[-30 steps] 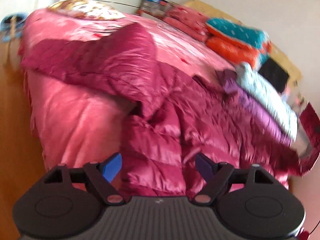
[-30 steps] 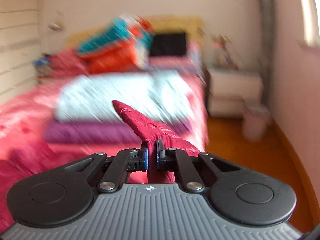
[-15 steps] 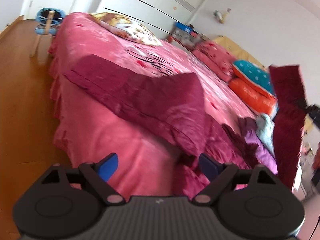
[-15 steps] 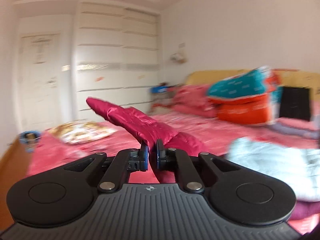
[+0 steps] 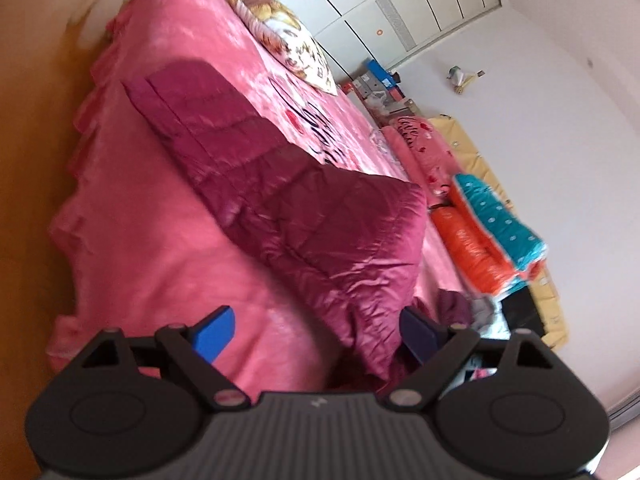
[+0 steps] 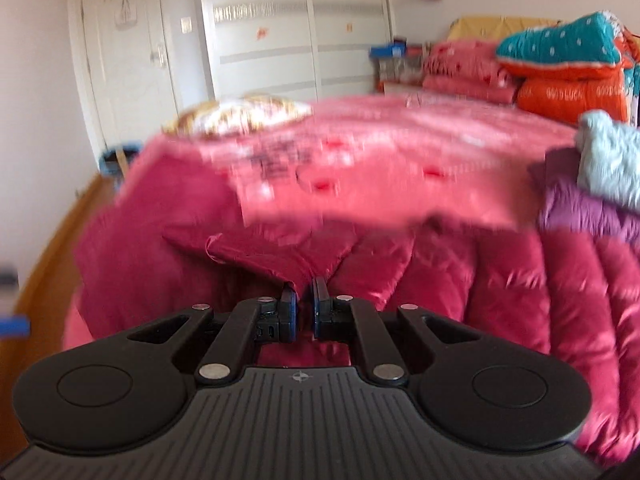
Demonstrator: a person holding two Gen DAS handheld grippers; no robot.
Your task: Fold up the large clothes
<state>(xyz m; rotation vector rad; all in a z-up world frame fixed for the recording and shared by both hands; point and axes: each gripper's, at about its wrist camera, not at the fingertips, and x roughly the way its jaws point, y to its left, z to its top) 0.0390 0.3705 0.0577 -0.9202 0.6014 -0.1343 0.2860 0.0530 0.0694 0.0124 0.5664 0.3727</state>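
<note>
Reach is the deciding matter here, taken from left to right. Farthest left, the left tool [image 5: 316, 332] stands wide apart with nothing between its blue pads; it hovers at the near edge of the bed [image 5: 160, 208], clear of any cloth. Ahead of it and slightly to its right lies the dark red padded coat [image 5: 304, 216], spread on the pink bedcover, its long axis running away from the tool toward the far-left corner of the bed, where a flat panel ends in a straight hem. The near bulk of the coat bunches just beside the left tool's right-hand pad, not touching it as far as I can tell.

Further right, the right tool [image 6: 304, 312] is clamped tight on a pinched corner of the same coat [image 6: 280, 256], the fabric rising out of its closed pads and draping forward over the rest of the garment. A purple garment [image 6: 584, 208] and a pale blue one [image 6: 612, 156] lie stacked at the far right.

The free left tool looks nearer the loose end, so I judge the next grasp falls to it.
</note>
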